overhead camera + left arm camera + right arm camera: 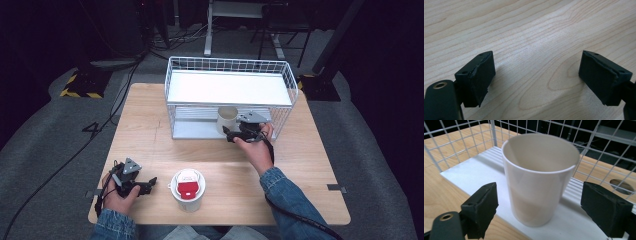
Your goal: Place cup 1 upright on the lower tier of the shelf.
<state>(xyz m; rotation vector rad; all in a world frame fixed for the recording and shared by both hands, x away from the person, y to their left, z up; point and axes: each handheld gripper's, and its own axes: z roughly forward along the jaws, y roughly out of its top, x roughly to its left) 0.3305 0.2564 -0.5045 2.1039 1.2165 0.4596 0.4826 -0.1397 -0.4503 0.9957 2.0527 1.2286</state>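
Cup, plain white and upright, stands on the lower white shelf of the wire rack at the far middle of your desk. Your right tongs are spread wide, one black jaw on either side of the cup; in the right gripper view neither pad touches its wall, so nothing is gripped. The cup carries no print or label that you can read on the side facing you, and its inside looks bare. From the high view, your right hand reaches forward to the front edge of the rack, with the cup just behind the tongs under the rack's upper white shelf. Near the front edge of the desk stands a second cup with a white lid and a red label on top; the writing on that label is too small to read. Your left tongs lie low over the desk at its front left corner, just left of the lidded cup and apart from it. In the left gripper view those left tongs are released too, jaws wide apart over bare wood grain.
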